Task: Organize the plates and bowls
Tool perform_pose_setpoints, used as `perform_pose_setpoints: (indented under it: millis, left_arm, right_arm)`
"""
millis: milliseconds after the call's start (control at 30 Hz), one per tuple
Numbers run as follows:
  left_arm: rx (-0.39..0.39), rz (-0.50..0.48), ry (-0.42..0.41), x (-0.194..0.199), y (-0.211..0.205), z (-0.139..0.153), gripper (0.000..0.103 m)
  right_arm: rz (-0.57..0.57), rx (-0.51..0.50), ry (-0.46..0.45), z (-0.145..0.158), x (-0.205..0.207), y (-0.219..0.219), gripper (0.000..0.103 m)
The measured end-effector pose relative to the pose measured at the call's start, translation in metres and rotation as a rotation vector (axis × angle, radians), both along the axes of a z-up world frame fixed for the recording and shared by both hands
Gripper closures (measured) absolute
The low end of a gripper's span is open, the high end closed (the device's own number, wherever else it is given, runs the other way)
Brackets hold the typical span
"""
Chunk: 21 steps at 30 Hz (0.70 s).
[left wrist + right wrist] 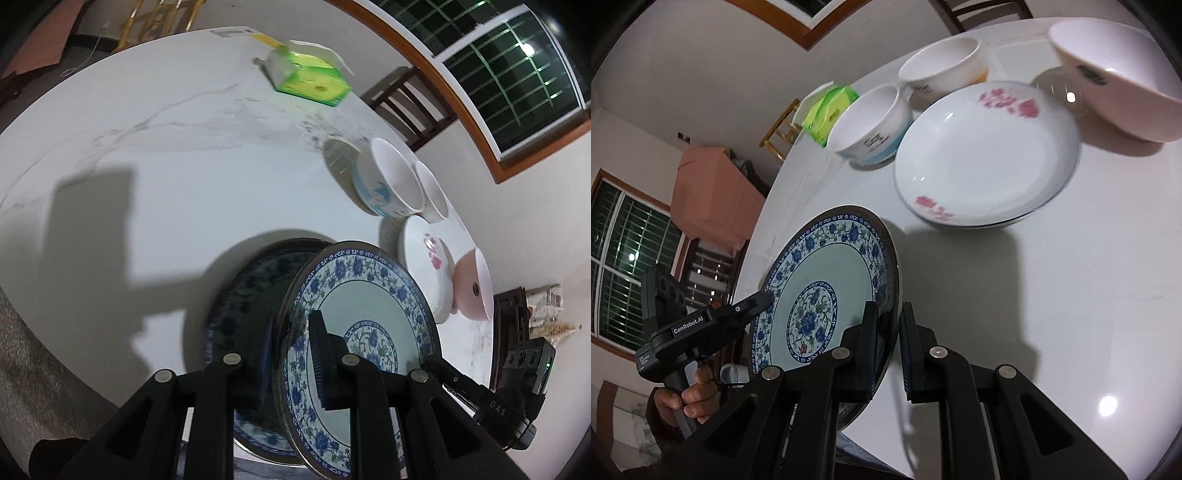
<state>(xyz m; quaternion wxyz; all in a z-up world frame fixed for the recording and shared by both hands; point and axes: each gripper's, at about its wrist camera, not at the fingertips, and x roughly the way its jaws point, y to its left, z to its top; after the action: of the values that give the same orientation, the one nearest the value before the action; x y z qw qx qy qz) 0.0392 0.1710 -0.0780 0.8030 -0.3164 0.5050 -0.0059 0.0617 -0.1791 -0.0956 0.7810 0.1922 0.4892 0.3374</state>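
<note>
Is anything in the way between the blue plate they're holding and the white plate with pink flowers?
Nothing visible. The left gripper and right gripper clamp the blue plate by its rim, and only bare table lies between it and the white plate. The bowls stand beyond and beside the white plate, off that path.

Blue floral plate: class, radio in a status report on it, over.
Left gripper and right gripper shut on blue floral plate, opposite rims, plate tilted. Second blue plate lies beneath it. White dish ahead, apart.
</note>
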Motion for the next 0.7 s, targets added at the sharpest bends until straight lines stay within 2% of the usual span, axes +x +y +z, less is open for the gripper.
perform_pose_setpoints:
  millis: [433,700]
  left_arm:
    - [0.011,0.024,0.039,-0.003,0.018,-0.014,0.084]
    - [-0.003,0.023,0.056,-0.006,0.02,-0.021,0.085]
  right_arm:
    - [0.045,-0.048,0.036,-0.01,0.001,0.031,0.088]
    - [0.047,-0.1,0.009,-0.006,-0.002,0.041,0.086]
